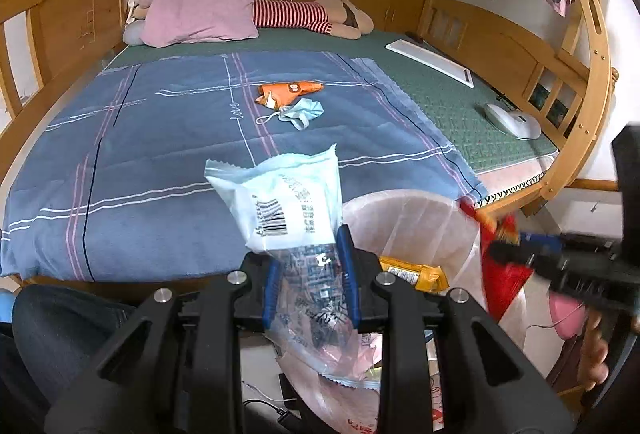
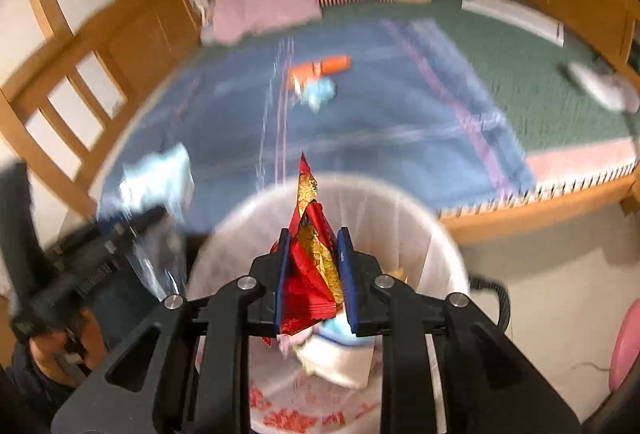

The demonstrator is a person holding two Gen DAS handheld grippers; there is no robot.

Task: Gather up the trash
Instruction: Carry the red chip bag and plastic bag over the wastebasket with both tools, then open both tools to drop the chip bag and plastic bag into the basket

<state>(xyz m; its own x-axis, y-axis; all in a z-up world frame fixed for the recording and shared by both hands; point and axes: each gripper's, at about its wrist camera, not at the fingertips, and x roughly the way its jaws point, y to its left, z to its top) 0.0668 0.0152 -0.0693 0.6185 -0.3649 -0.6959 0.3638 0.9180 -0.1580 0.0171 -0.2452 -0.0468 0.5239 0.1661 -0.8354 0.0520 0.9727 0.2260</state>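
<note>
Trash in both grippers, close to the bin. Left gripper [image 1: 308,250] at the bottom middle of the left view, blue fingers [image 1: 345,246] pinching a pale blue wrapper [image 1: 288,194] with a black bar code on it. Top of that wrapper sticking up in front of the bed [image 1: 160,154], clear crinkly end hanging down below the fingers.

Just right of it, a round bin [image 1: 400,196] with a thin see-through bag inside, standing on the floor by the foot of the bed. Down in the bin, a yellow packet [image 1: 412,272].

Right gripper [image 2: 314,246] at the bottom middle of the right view, right over the open bin and pointing down into it. Between its fingers [image 2: 283,274], a red wrapper [image 2: 310,266] with gold bits, standing up tall and touching both sides, so pinched as far as can be seen. More white and pale scraps below it in the bin.

Still on the blue sheet, in the middle of the bed: an orange wrapper [image 1: 288,92] and a blue face mask [image 1: 300,112], touching each other. Far back at the upper left, a pink pillow [image 1: 200,14]
</note>
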